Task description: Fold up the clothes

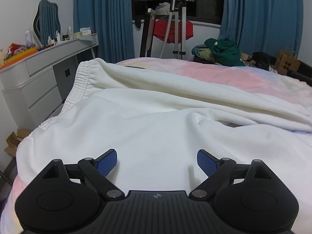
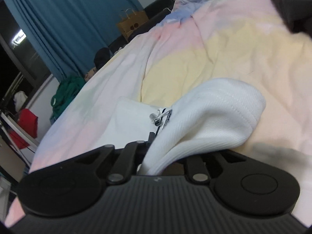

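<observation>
Left wrist view: my left claw (image 1: 157, 162) hangs wide apart and empty over white trousers (image 1: 136, 117) spread on the bed (image 1: 243, 76).

Right wrist view: my right claw (image 2: 156, 136) pinches a ribbed cuff (image 2: 214, 115). I judge a fold underway; open bedding lies ahead.

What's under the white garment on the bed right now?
The white garment lies on a pastel bedsheet, which shows pink beyond its far edge. Nothing else shows beneath, but the cloth hides whatever lies under its middle. The right gripper holds its ribbed cuff.
</observation>
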`<state>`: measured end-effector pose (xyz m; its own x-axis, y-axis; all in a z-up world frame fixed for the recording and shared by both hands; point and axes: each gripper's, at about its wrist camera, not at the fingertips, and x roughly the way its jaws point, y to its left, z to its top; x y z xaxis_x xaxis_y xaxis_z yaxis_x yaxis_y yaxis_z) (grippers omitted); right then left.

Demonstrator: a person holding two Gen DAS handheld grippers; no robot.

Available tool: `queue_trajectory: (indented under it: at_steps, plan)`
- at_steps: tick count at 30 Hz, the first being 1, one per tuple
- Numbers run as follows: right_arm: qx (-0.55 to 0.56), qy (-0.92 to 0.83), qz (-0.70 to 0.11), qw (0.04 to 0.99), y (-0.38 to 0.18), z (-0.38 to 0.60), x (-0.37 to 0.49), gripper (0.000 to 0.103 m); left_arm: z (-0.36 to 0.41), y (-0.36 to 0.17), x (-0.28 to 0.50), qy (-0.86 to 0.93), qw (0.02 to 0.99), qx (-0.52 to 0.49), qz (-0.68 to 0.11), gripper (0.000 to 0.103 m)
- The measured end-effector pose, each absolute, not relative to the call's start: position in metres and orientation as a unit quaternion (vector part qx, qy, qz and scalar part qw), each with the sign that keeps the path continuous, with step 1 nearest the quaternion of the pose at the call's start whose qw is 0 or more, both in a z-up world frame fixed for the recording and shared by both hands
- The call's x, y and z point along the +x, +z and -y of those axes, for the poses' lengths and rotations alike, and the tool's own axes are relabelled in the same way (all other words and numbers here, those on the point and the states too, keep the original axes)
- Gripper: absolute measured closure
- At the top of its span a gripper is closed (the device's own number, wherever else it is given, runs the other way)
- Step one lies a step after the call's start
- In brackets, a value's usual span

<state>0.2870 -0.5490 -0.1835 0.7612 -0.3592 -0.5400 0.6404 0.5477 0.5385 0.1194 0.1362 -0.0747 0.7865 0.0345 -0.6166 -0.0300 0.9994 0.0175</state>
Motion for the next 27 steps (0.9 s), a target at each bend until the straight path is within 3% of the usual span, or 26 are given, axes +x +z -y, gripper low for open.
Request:
queue_trajectory:
  at_steps: [5,9,16,27]
  plan:
    - [0.355,-0.275,-0.205,0.869,-0.158,0.519,0.253,0.065,-0.138,-0.075,0.123,0.028,0.941,0.004,-0.338,0.012]
    - [0.325,-0.252,-0.216,0.885,-0.132,0.489,0.225,0.055,-0.140,-0.074,0.120,0.024,0.939,-0.003,-0.342,0.012]
    - [0.271,-0.211,-0.235,0.909,-0.086,0.438,0.175,0.018,-0.138,-0.063,0.103,0.016,0.945,-0.020,-0.327,0.010]
    - [0.382,-0.135,-0.243,0.881,-0.077,0.421,0.155,0.020,-0.148,-0.052,0.125,-0.014,0.933,-0.131,-0.334,0.008]
